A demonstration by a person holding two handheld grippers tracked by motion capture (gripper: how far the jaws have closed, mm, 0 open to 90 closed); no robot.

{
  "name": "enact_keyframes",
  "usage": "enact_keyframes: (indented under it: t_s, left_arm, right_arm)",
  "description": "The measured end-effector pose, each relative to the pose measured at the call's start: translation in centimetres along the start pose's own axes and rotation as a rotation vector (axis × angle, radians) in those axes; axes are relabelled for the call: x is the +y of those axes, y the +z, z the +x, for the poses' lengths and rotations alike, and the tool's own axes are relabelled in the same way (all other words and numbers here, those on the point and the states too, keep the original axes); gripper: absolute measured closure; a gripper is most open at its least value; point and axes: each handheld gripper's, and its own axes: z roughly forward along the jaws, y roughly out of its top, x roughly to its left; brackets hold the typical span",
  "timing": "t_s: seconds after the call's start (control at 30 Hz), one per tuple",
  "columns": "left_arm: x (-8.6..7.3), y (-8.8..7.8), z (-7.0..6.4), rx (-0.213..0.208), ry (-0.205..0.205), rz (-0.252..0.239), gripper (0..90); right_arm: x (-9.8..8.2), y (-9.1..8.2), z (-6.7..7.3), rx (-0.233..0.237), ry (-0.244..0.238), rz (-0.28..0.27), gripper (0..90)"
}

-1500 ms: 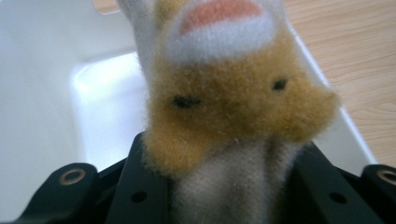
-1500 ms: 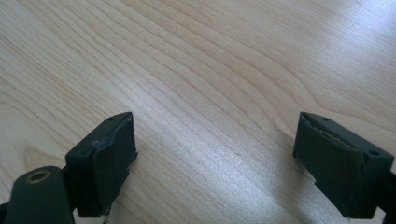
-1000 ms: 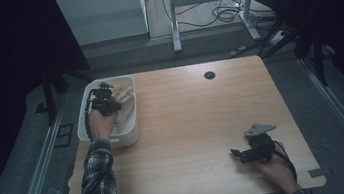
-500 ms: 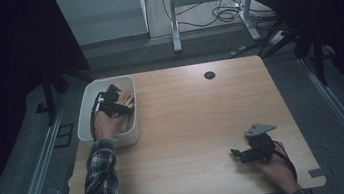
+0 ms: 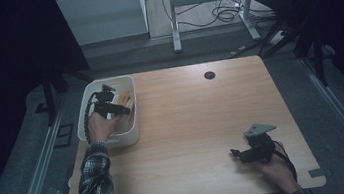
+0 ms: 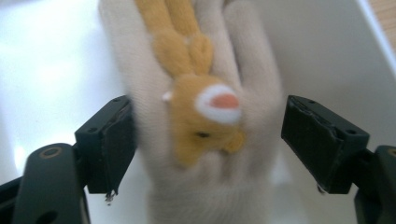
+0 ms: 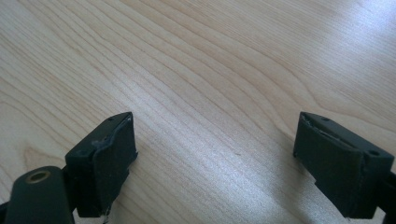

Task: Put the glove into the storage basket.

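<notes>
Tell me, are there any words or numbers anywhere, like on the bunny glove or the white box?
No words, numbers or signs can be read anywhere.
The glove with the orange bunny: no writing that I can see.
The white bin: plain, no label showing.
The wooden table: bare wood grain, no print.
The left hand-held gripper and right hand-held gripper: black jaws, no markings.
</notes>
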Motion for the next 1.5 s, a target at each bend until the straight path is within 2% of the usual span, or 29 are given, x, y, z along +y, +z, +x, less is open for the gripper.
enact_keyframes:
  t_s: [0.07,0.17,0.2,0.23,0.27,0.3,0.33,0.37,0.4,0.5,0.67,0.7,0.77,0.9,0.93,0.97,1.13,1.37,1.5]
  left_arm:
    - [0.0,-0.5,0.0,-0.009,-0.002,-0.019,17.8]
    - [-0.1,-1.0,0.1,0.012,0.003,-0.029,19.2]
    - [-0.1,-1.1,0.2,0.025,0.005,-0.025,29.1]
    - [-0.1,-1.0,0.3,0.025,-0.002,-0.020,29.1]
    - [-0.1,-0.9,0.5,0.015,-0.013,-0.015,36.5]
    - [-0.1,-0.5,0.7,-0.011,-0.017,0.016,48.5]
    - [-0.1,-0.5,0.7,-0.011,-0.017,0.016,51.7]
    - [-0.1,-0.1,0.7,-0.009,-0.018,0.029,51.7]
    - [-0.1,0.1,0.6,-0.003,-0.004,0.052,55.4]
    - [0.2,0.7,0.4,-0.015,-0.017,0.072,57.3]
    - [0.5,1.1,-0.5,-0.024,0.017,0.106,58.6]
    - [0.5,1.1,-0.5,-0.024,0.017,0.106,57.4]
    - [0.5,0.8,-0.3,-0.029,0.011,0.075,54.5]
    - [0.3,-0.1,-0.3,-0.002,0.006,0.014,40.6]
    - [0.1,-0.5,-0.3,0.010,0.007,-0.007,34.2]
    - [0.1,-0.5,-0.3,0.010,0.007,-0.007,32.1]
    - [-0.6,-1.1,-0.3,0.032,0.017,-0.034,25.3]
    - [-1.9,-2.3,-0.1,0.024,0.025,-0.126,14.9]
    - [-2.3,-2.9,-0.2,0.027,0.030,-0.149,11.7]
  right_arm:
    - [0.0,0.0,0.0,0.000,0.000,0.000,13.3]
    - [0.0,0.0,0.0,0.000,0.000,0.000,13.3]
    - [0.0,0.0,0.0,0.000,0.000,0.000,13.3]
    - [0.0,0.0,0.0,0.000,0.000,0.000,13.3]
    - [0.0,0.0,0.0,0.000,0.000,0.000,13.3]
    - [0.0,0.0,0.0,0.000,0.001,0.000,13.3]
    - [0.0,0.0,0.0,0.001,0.001,0.000,13.3]
    - [0.0,0.0,0.0,0.001,0.001,0.000,13.3]
    - [0.0,0.0,0.0,0.000,0.000,0.000,13.3]
    - [0.0,0.0,0.0,0.000,0.001,0.000,13.3]
    - [0.0,0.0,0.0,0.000,0.000,0.000,13.3]
    - [0.0,0.0,0.0,0.000,0.000,0.000,13.3]
    - [0.0,0.0,0.0,0.000,0.000,0.001,13.3]
    - [0.0,0.0,0.0,0.000,0.000,0.000,13.3]
    - [0.0,0.0,0.0,0.000,0.000,0.000,13.3]
    - [0.0,0.0,0.0,0.000,0.000,0.000,13.3]
    - [0.0,0.0,0.0,0.000,0.002,0.000,13.3]
    - [0.0,0.0,0.0,0.000,-0.002,0.001,13.3]
    - [0.0,0.0,0.0,0.000,-0.002,0.002,13.3]
